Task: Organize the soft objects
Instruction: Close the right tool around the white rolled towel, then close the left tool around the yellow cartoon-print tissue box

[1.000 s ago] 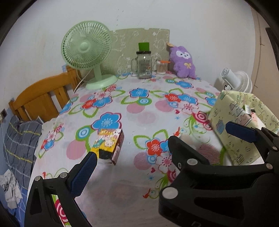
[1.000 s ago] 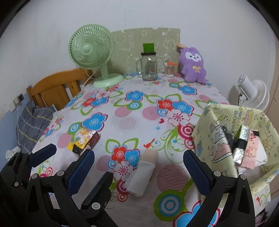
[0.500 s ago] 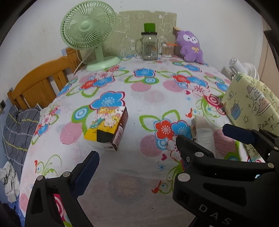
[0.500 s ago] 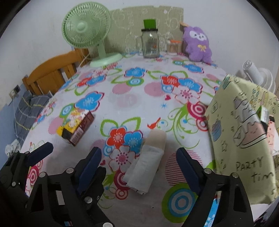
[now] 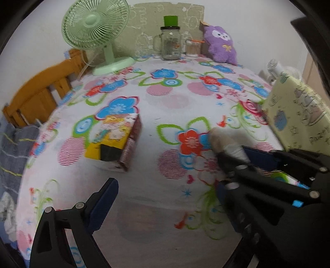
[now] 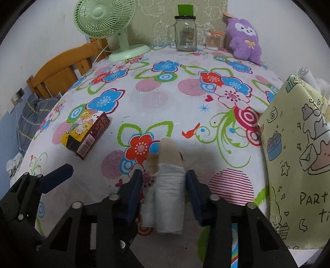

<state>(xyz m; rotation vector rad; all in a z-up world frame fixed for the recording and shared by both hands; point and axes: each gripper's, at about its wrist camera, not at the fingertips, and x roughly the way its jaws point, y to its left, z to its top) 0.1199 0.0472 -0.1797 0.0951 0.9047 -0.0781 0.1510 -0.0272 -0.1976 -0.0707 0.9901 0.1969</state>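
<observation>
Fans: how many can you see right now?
2. Green desk fan stands at the table's far left corner; a white fan peeks out behind the yellow gift bag. Others may be hidden.

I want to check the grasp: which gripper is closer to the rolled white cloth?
Right. The right gripper has its jaws closed around the rolled white cloth; the left gripper hangs open beside it, apart, over the tablecloth.

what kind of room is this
Probably a lived-in room at home, perhaps a bedroom: a flowered tablecloth, a green desk fan, a purple plush toy and a wooden chair beside it.
</observation>
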